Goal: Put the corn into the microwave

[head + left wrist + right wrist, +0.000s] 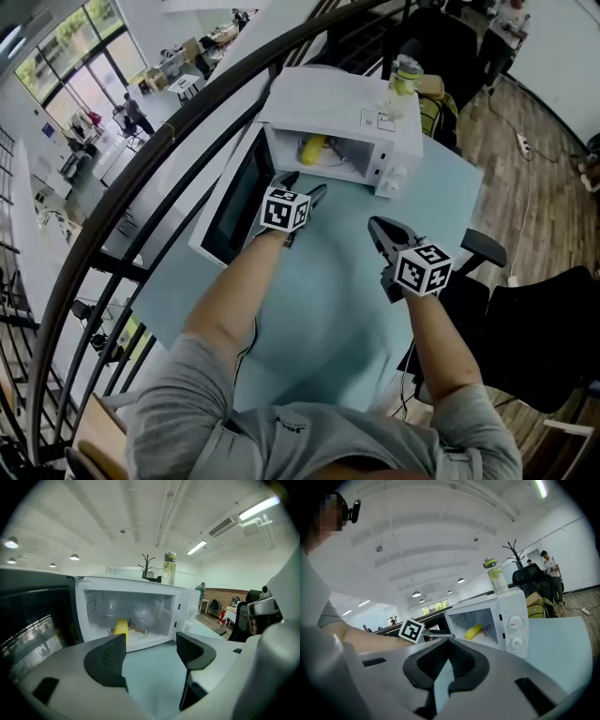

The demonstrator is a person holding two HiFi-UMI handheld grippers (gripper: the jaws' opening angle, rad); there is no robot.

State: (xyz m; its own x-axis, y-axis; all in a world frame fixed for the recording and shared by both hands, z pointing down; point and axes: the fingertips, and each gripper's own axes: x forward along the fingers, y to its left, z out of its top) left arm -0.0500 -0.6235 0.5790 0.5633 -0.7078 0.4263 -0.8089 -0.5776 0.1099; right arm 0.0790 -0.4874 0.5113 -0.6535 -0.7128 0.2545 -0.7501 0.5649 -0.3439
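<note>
The yellow corn (312, 148) lies inside the white microwave (328, 103), on the turntable towards the left of the cavity. The microwave door (234, 202) hangs wide open to the left. My left gripper (304, 186) hovers just in front of the opening, open, with nothing between its fingers. In the left gripper view the corn (121, 627) shows beyond the left gripper (150, 651). My right gripper (379, 228) is shut and empty, above the light blue table (309, 319), to the right of the left one. The right gripper view shows the right gripper (446, 648), with the corn (473, 631) in the microwave (513, 620) beyond it.
A clear bottle with a green lid (404, 80) stands on the microwave's top at the right. A yellow-green backpack (436, 112) sits behind the microwave. A black office chair (525, 328) stands off the table's right edge. A dark curved railing (141, 178) runs along the left.
</note>
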